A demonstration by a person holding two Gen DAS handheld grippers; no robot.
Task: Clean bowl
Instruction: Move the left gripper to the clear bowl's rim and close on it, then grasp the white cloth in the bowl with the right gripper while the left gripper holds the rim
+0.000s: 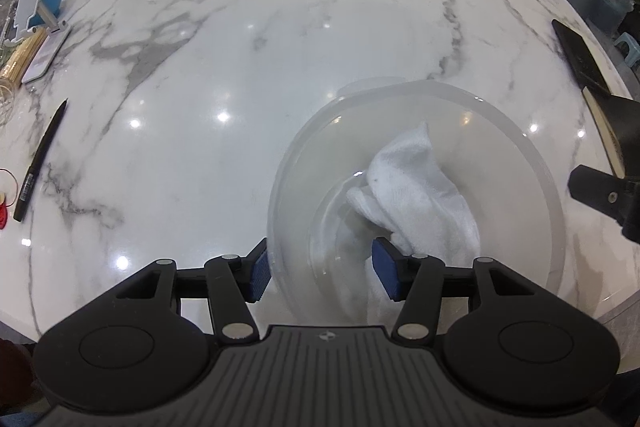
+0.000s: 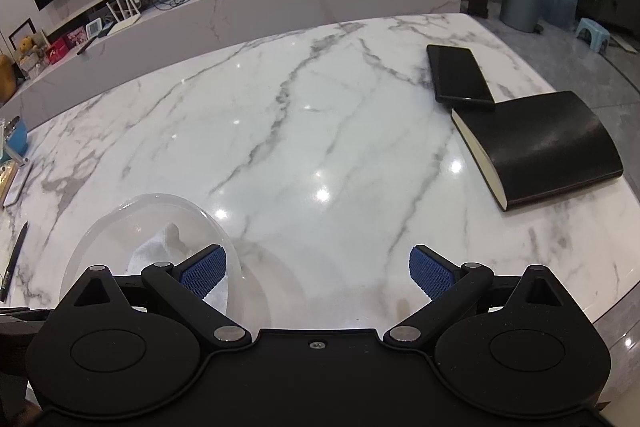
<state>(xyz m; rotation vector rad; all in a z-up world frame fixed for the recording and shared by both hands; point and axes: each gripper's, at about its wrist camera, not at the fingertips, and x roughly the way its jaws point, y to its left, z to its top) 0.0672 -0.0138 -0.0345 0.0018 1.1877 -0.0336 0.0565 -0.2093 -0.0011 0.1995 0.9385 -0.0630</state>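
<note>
Bowl (image 1: 416,131) sits on the marble table (image 1: 240,47), translucent plastic – light, slick, will skate – white cloth (image 1: 416,199) inside; left gripper (image 1: 324,273) spread astride near rim, right gripper (image 2: 318,273) spread, empty

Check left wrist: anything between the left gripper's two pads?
Yes. The translucent bowl's near wall stands between the open left gripper's pads; the white cloth lies inside.
</note>
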